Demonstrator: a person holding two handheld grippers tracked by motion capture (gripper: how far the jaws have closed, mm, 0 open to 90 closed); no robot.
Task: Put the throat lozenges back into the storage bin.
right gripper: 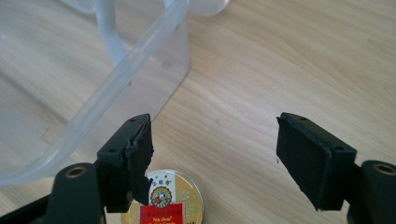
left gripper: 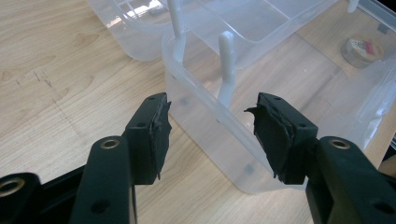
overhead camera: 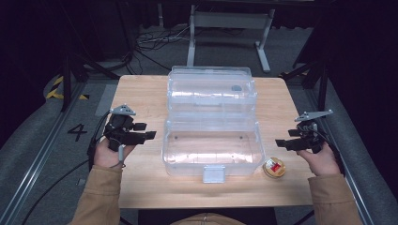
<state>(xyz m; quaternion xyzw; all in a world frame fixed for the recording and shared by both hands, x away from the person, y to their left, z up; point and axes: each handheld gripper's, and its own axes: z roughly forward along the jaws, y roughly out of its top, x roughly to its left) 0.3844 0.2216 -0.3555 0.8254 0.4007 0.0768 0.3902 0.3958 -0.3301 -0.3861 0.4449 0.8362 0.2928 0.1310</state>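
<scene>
Wooden table (overhead camera: pixel 141 187) lies directly beneath both sets of jaws. Cables (overhead camera: pixel 155 40) and metal stand (overhead camera: pixel 230 21) sit on grey floor (overhead camera: pixel 291 47), well beyond them.

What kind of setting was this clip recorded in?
Probably a lab or studio set up for recording, not a home. A small wooden table stands on grey floor between metal rails, with loose cables behind it, dark surroundings and a floor marking "4". A clear plastic box sits open on it.
</scene>
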